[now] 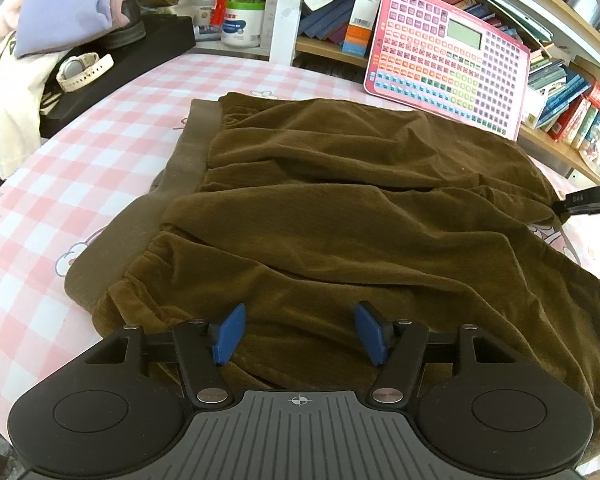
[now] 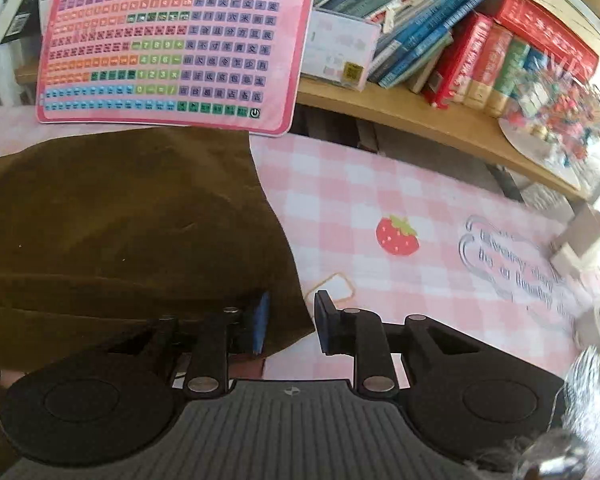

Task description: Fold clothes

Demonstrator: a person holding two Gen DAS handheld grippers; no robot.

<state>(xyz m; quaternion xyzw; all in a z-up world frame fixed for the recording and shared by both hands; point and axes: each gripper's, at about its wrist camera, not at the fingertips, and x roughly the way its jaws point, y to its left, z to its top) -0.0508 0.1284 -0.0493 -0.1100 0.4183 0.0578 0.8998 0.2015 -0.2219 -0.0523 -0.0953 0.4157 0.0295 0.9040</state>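
A brown velvety garment [image 1: 340,208] with a wide olive waistband [image 1: 196,136] lies spread and wrinkled on the pink checked tablecloth [image 1: 100,128]. My left gripper [image 1: 300,332] is open, its blue pads [image 1: 230,334] just above the garment's near edge, holding nothing. In the right wrist view the garment [image 2: 120,220] fills the left side. My right gripper [image 2: 292,322] is open astride the garment's right edge, its left pad [image 2: 260,320] over the cloth and its right finger over the tablecloth [image 2: 380,184]. The right gripper's tip also shows in the left wrist view [image 1: 588,200] at the garment's far right corner.
A pink keyboard toy [image 1: 448,56] leans against the bookshelf [image 1: 560,148] behind the garment; it also shows in the right wrist view [image 2: 168,40]. A black box with a watch [image 1: 84,70], folded clothes [image 1: 72,0] and jars stand at the back left. Books [image 2: 480,48] line the shelf.
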